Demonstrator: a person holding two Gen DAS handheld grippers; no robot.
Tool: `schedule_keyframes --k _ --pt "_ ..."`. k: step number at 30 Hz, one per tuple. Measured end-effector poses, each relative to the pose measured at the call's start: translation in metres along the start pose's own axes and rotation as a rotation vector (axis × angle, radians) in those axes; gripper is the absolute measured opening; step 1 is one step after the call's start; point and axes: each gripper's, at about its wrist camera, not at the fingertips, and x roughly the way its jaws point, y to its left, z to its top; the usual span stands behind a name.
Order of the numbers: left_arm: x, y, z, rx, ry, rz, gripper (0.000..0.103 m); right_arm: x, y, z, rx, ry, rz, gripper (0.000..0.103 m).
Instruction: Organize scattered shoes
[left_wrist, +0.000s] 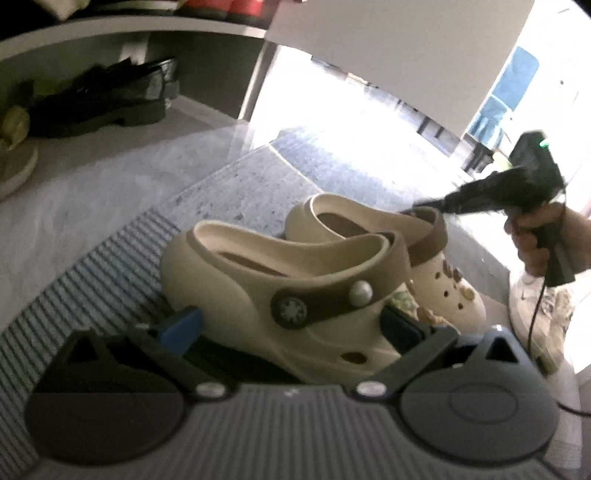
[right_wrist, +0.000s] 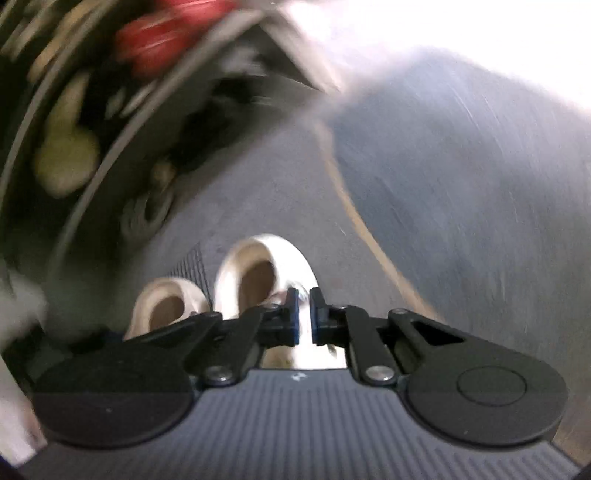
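A: Where are the clogs relative to the ribbed mat (left_wrist: 92, 266)?

B: Both cream clogs sit at its far right end, side by side and touching. The near clog (left_wrist: 280, 280) lies between the fingers of the left gripper (left_wrist: 291, 325), which are spread wide on either side of it; whether the blue pads press the sides, I can't tell.

A: And the far clog (left_wrist: 373, 236)?

B: It stands just beyond the near one, charms on its toe. The right gripper (left_wrist: 413, 212) reaches in from the right, its tips at the brown heel strap. In its own view the fingers (right_wrist: 291, 314) are drawn nearly together, a narrow slot between them over something pale; too blurred to tell whether they are gripping it.

A: Anything past the mat?

B: A shoe shelf (left_wrist: 129, 33) beyond its left end, with a black loafer (left_wrist: 99, 103) on the lower level.
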Motion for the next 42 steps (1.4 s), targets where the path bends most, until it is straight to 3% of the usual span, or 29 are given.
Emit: schedule_keyframes --k 1,2,4,8,10,13,17,23,27,31,36,39,42 --pt "-0.001 0.000 -0.003 -0.009 0.003 0.011 0.103 0.003 0.021 0.011 -0.077 0.009 0.053 0.015" --pt "-0.003 0.000 -0.006 -0.017 0.007 0.024 0.103 0.006 0.034 0.014 -0.123 0.011 0.040 0.024" --pt "-0.006 0.001 -0.016 -0.026 0.030 0.068 0.103 0.013 0.057 0.022 -0.204 0.018 0.019 0.031" --pt "-0.011 0.007 -0.026 -0.044 0.069 0.092 0.103 0.043 0.071 0.025 -0.111 0.133 0.122 0.032" --pt "-0.011 0.006 -0.028 -0.053 0.083 0.074 0.103 0.073 0.096 0.020 -0.148 0.250 0.192 0.031" --pt "-0.006 -0.006 -0.031 0.003 0.103 0.067 0.103 0.102 0.117 0.011 -0.207 0.331 0.148 0.032" --pt "-0.007 -0.012 -0.031 0.018 0.094 0.054 0.103 0.121 0.127 0.007 -0.220 0.377 0.113 0.034" --pt "-0.006 -0.022 -0.027 0.062 0.092 -0.040 0.103 0.100 0.126 0.006 -0.164 0.386 0.080 0.019" --pt "-0.001 -0.033 -0.019 0.130 0.081 -0.088 0.103 0.075 0.113 0.006 -0.101 0.373 0.039 0.019" --pt "0.010 -0.028 -0.007 0.116 0.082 -0.107 0.103 0.068 0.102 0.006 -0.070 0.360 0.008 0.023" --pt "0.025 -0.021 -0.003 0.075 0.130 -0.129 0.103 0.054 0.083 0.011 0.004 0.282 0.054 0.025" --pt "0.027 -0.030 -0.010 0.121 0.147 -0.119 0.103 0.039 0.079 0.018 -0.069 0.244 0.042 0.033" --pt "0.023 -0.032 -0.020 0.135 0.156 -0.127 0.103 0.028 0.078 0.024 -0.342 0.297 0.046 0.039"
